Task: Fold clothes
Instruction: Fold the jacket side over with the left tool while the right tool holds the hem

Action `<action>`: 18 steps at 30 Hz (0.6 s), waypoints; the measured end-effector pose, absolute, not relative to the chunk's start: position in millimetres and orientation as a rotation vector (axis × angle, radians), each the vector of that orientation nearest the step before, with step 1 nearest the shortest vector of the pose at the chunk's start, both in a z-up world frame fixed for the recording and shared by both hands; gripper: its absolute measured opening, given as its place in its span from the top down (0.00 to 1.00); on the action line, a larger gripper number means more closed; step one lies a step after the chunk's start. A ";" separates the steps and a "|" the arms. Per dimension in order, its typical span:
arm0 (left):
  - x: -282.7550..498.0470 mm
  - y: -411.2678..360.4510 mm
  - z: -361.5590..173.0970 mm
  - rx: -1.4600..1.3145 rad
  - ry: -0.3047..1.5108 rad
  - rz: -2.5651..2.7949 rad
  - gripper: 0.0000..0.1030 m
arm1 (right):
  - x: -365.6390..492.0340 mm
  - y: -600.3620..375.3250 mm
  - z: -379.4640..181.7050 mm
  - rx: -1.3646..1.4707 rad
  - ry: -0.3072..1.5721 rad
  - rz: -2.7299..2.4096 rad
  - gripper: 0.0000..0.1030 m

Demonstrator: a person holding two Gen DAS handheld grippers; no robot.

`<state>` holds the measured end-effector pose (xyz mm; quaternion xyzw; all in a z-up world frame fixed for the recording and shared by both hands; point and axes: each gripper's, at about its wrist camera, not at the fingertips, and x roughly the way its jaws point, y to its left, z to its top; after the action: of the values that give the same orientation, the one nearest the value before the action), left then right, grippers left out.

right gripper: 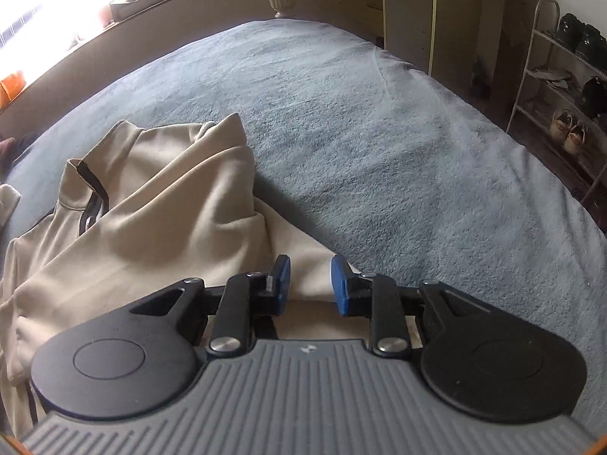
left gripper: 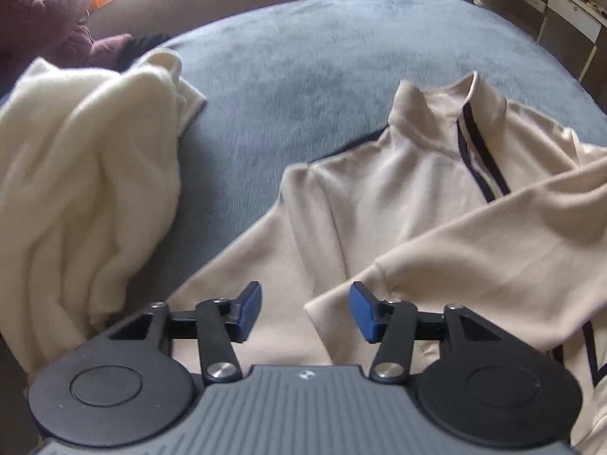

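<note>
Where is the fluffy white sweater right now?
The white sweater lies bunched on the left in the left wrist view, on the blue blanket, left of the beige zip top.

We count one beige pullover (left gripper: 379, 204) spread on one blue blanket (left gripper: 296, 76); one cream sweater (left gripper: 76, 174) lies bunched at its left; one dark red garment (left gripper: 49, 19) sits in the far corner. We see two grippers, the left gripper (left gripper: 305, 313) and the right gripper (right gripper: 310, 284), each with two blue-padded jaws standing apart; one shoe rack (right gripper: 561, 87) holds several shoes, too small for us to count exactly.
</note>
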<state>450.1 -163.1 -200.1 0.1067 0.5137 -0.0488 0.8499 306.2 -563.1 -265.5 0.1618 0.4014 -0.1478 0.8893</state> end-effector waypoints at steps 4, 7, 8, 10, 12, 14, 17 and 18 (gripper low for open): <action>486.2 -249.8 -172.5 0.200 0.990 -0.398 0.35 | 311.8 -574.4 -278.8 0.330 0.849 -0.278 0.76; 510.9 -332.5 -183.0 0.163 1.014 -0.657 0.36 | 313.5 -571.5 -286.0 0.302 0.863 -0.265 0.76; 514.2 -360.3 -188.2 0.193 1.009 -0.710 0.38 | 314.0 -570.6 -288.5 0.292 0.868 -0.261 0.76; 508.9 -410.2 -197.9 0.322 0.968 -0.784 0.42 | 315.2 -568.6 -293.3 0.273 0.877 -0.253 0.76; 498.9 -446.4 -210.0 0.425 0.943 -0.827 0.44 | 316.3 -566.7 -298.1 0.255 0.887 -0.244 0.76; 492.3 -474.4 -219.9 0.499 0.927 -0.855 0.67 | 317.4 -564.8 -302.9 0.236 0.896 -0.236 0.76; 499.8 -473.6 -223.2 0.456 0.956 -0.823 0.97 | 317.7 -567.7 -306.0 0.256 0.891 -0.233 0.76; 502.3 -473.3 -224.3 0.442 0.965 -0.813 0.97 | 317.4 -568.2 -306.9 0.258 0.888 -0.232 0.76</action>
<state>502.3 -473.3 -224.3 0.2049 0.4475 -0.3768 0.7847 317.4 -568.2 -306.9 0.1242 0.4276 -0.1115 0.8884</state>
